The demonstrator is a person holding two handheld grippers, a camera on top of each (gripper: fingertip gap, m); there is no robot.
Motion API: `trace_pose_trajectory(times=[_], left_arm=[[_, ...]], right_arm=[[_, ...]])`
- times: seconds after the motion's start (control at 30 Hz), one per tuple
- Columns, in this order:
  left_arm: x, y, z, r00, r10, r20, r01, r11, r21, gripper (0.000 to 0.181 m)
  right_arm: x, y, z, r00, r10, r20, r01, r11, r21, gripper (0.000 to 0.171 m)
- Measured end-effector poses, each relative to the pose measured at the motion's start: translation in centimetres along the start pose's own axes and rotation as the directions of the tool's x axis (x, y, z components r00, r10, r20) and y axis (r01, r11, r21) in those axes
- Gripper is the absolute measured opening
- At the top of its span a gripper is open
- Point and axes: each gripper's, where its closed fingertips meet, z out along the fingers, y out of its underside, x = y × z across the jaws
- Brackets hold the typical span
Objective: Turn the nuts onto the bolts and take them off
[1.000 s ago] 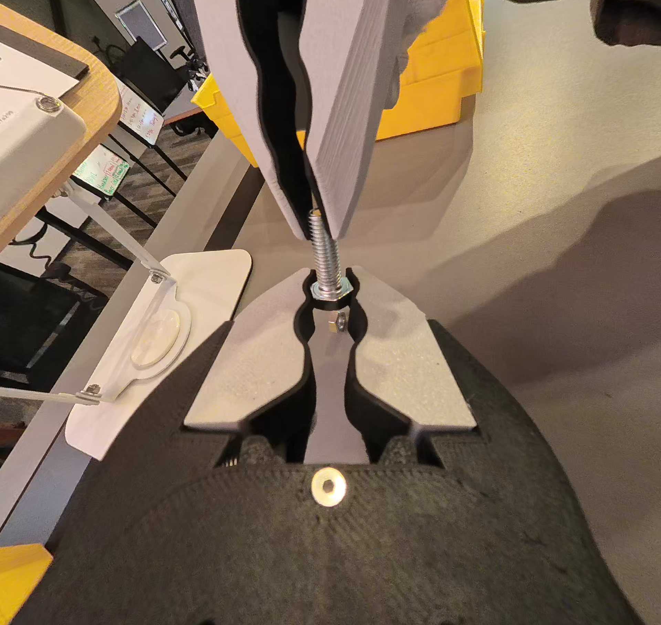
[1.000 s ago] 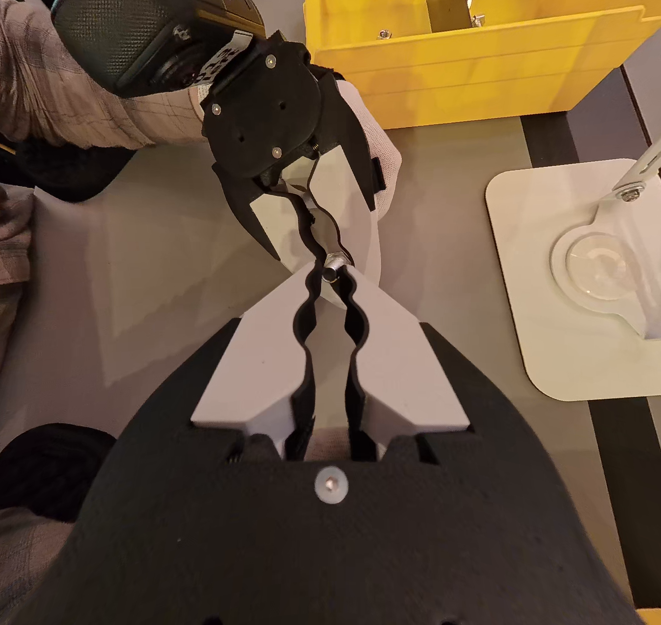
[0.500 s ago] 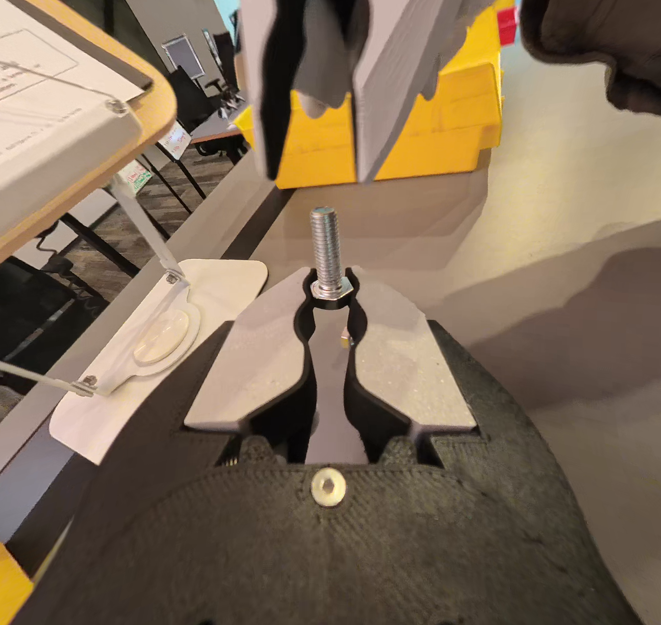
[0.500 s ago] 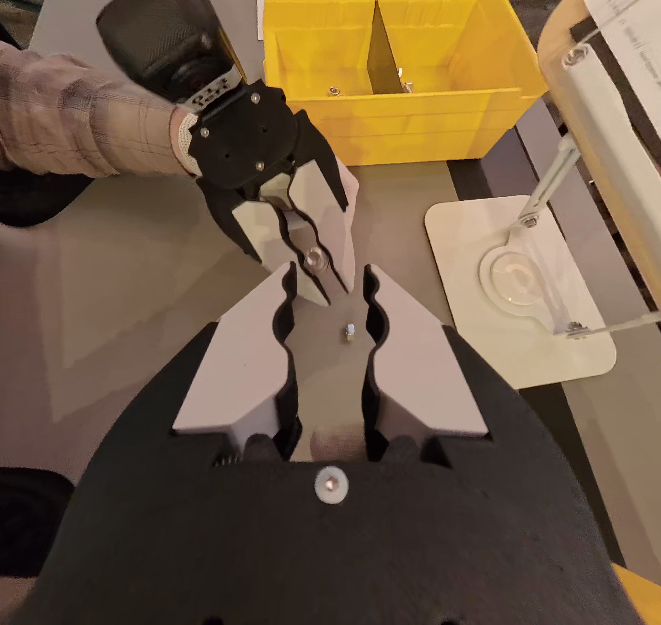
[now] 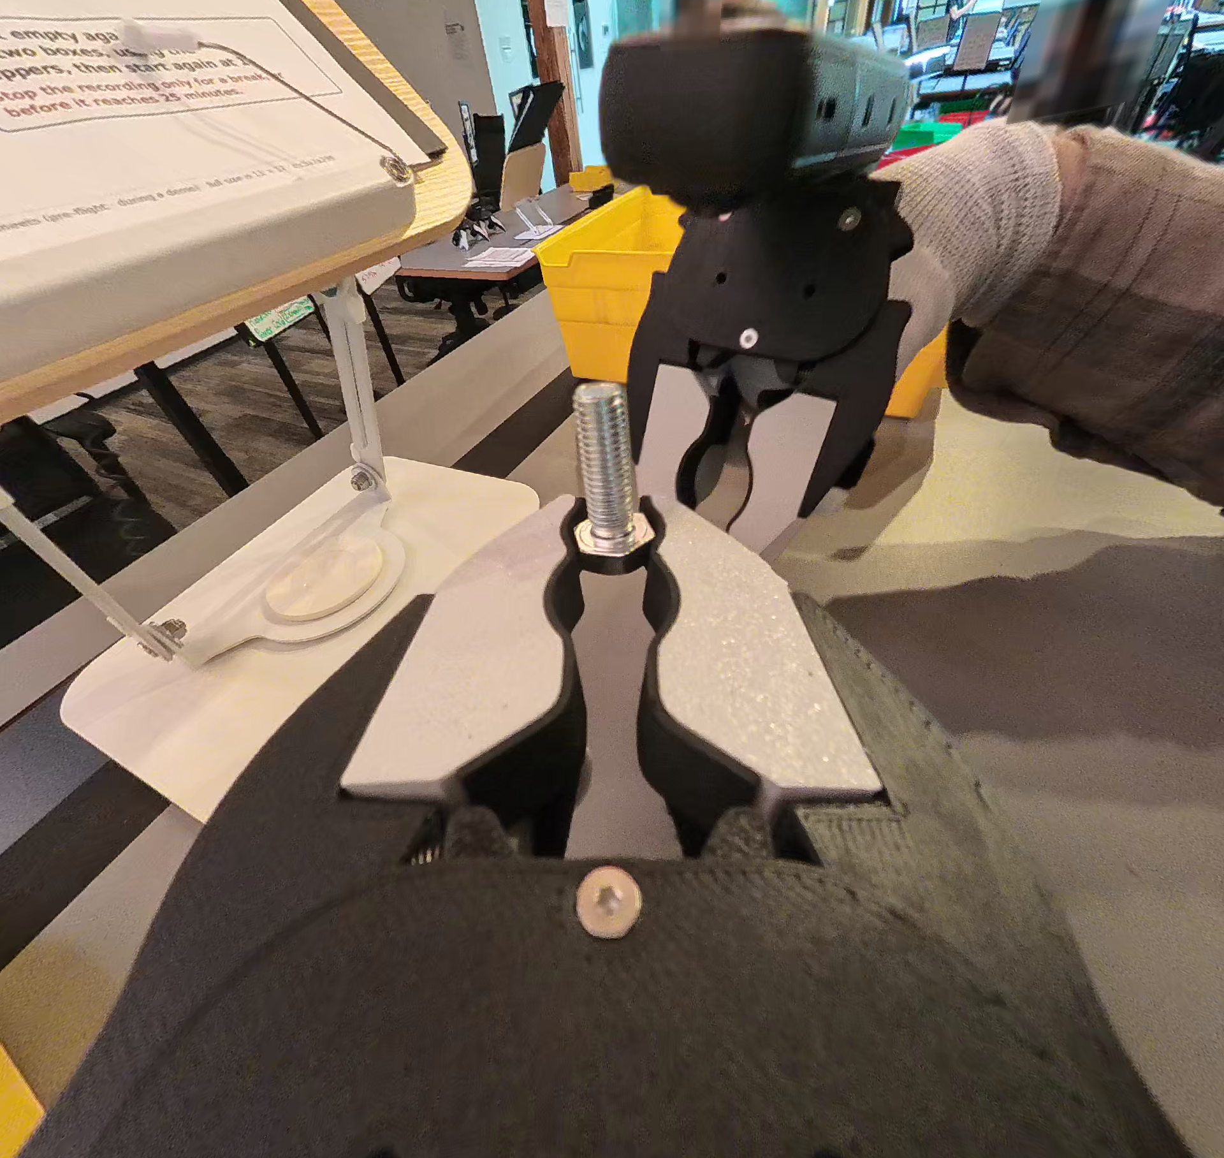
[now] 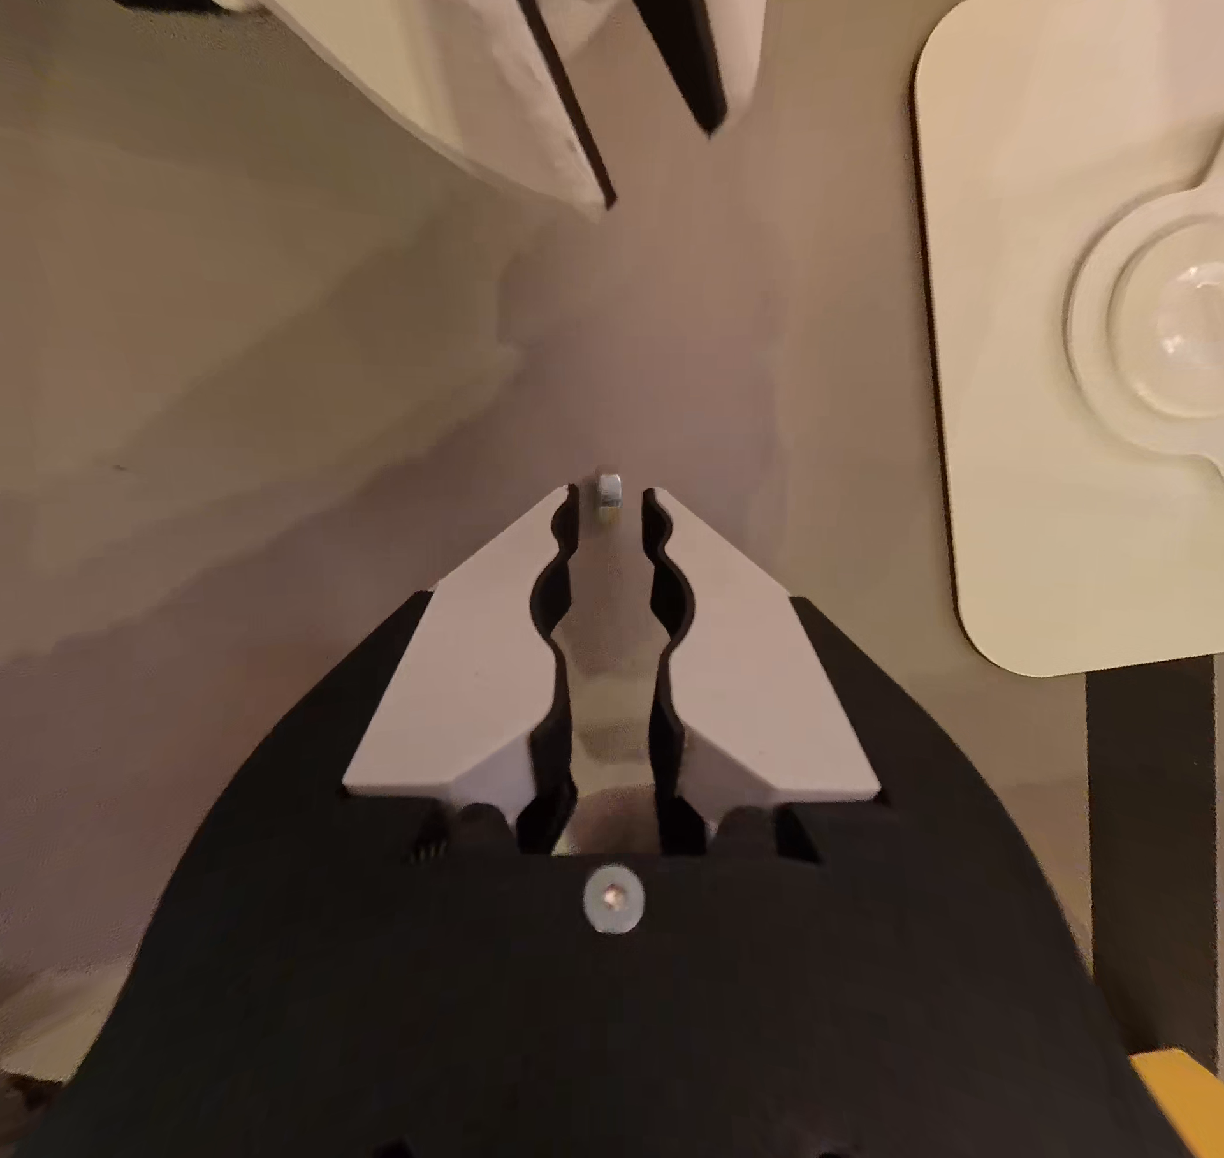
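My left gripper is shut on a silver bolt. It grips the hex head, and the threaded shaft stands upright and bare above the fingertips. My right gripper points down at the grey table, open, with its tips on either side of a small silver nut lying on the table. In the left wrist view the right gripper hangs open just behind and right of the bolt, apart from it. The left gripper's fingers show blurred at the top of the right wrist view.
A yellow bin stands behind the right gripper. A white stand base lies at the left, also in the right wrist view, and carries a tilted board with a sheet. A gloved hand and sleeve hold the right gripper. The left gripper's tips are roughly 10 centimeters from the right gripper's.
The right gripper let go of the bolt's tip, opened, drew back and came down over the loose nut on the table. The left gripper kept hold of the bolt and tilted up.
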Motion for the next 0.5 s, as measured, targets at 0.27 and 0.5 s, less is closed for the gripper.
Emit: trace_pose_trajectory(times=[0.27, 0.5], left_arm=[[-0.2, 0.0, -0.1, 1.000, -0.006, 0.003, 0.006, 1.000, 0.006, 0.015], [-0.1, 0.1, -0.1, 1.000, -0.006, -0.010, 0.006, 1.000, 0.001, 0.014]], right_arm=[[0.3, 0.2, 1.2, 0.998, 0.053, 0.043, -0.055, 0.998, 0.038, 0.008], [-2.1, 0.7, 0.9, 0.958, 0.161, 0.238, -0.176, 0.984, 0.042, 0.006]])
